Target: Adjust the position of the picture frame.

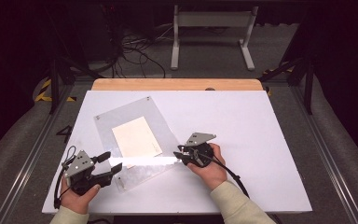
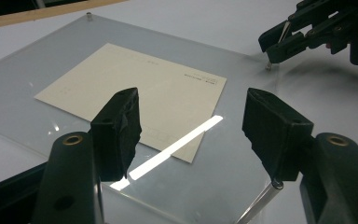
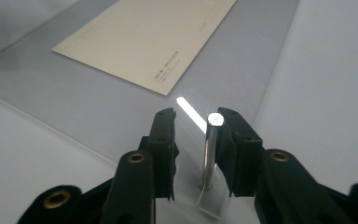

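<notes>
Clear acrylic panel (image 1: 135, 140) lying flat and skewed on the white tabletop (image 1: 242, 121), a cream card (image 1: 136, 136) under or within it, small print along one card edge. Short metal standoff pins at the panel corners. Bright strip of lamp glare across the near part of the panel.

Right tool (image 1: 182, 155) at the panel's right corner, held in a hand (image 1: 210, 167) coming in from the bottom edge. In the right gripper view, jaws straddling an upright metal pin (image 3: 209, 151): the pin lying against the inner face of one jaw, a clear gap left to the other jaw. Not clamped from both sides, so open around the pin. That same pin seen beneath the tool's tips in the left gripper view (image 2: 268, 66).

Left tool (image 1: 114, 164) at the panel's near-left edge, jaws spread wide, gripping nothing. In the left gripper view, another pin (image 2: 263, 199) just below one jaw tip, contact impossible to tell.
</notes>
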`<action>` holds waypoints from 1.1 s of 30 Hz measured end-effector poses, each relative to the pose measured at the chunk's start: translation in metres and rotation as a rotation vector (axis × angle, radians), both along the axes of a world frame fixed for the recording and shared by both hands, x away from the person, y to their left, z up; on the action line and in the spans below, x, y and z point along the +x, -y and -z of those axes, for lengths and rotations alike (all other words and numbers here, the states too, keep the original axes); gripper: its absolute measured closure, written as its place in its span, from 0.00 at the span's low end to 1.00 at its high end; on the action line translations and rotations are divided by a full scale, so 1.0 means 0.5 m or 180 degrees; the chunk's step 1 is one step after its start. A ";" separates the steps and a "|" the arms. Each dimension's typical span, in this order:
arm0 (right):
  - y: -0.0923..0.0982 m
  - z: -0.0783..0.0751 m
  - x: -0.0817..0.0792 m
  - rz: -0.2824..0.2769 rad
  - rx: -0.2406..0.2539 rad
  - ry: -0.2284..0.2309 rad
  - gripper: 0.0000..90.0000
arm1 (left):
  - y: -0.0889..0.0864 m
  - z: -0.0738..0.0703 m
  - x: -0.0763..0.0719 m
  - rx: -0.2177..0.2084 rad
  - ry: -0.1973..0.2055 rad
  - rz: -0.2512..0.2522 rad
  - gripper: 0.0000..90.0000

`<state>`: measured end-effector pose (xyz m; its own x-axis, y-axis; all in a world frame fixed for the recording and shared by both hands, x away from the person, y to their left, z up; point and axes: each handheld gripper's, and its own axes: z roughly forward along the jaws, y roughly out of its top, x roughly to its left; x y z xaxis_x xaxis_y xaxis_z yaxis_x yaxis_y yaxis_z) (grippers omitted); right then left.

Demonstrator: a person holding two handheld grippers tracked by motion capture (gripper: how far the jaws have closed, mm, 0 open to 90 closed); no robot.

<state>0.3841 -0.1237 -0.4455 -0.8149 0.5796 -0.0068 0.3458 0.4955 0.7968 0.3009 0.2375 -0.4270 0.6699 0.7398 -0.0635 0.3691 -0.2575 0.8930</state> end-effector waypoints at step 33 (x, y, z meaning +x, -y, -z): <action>0.117 -0.038 -0.022 0.0331 -0.0214 0.0111 0.94 | 0.037 -0.011 -0.011 0.0034 0.0110 0.0240 0.39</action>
<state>0.3730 -0.1819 -0.4266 -0.7490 0.6582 -0.0758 0.3708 0.5113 0.7753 0.2954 0.2188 -0.4214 0.7253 0.6877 -0.0320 0.3174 -0.2928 0.9019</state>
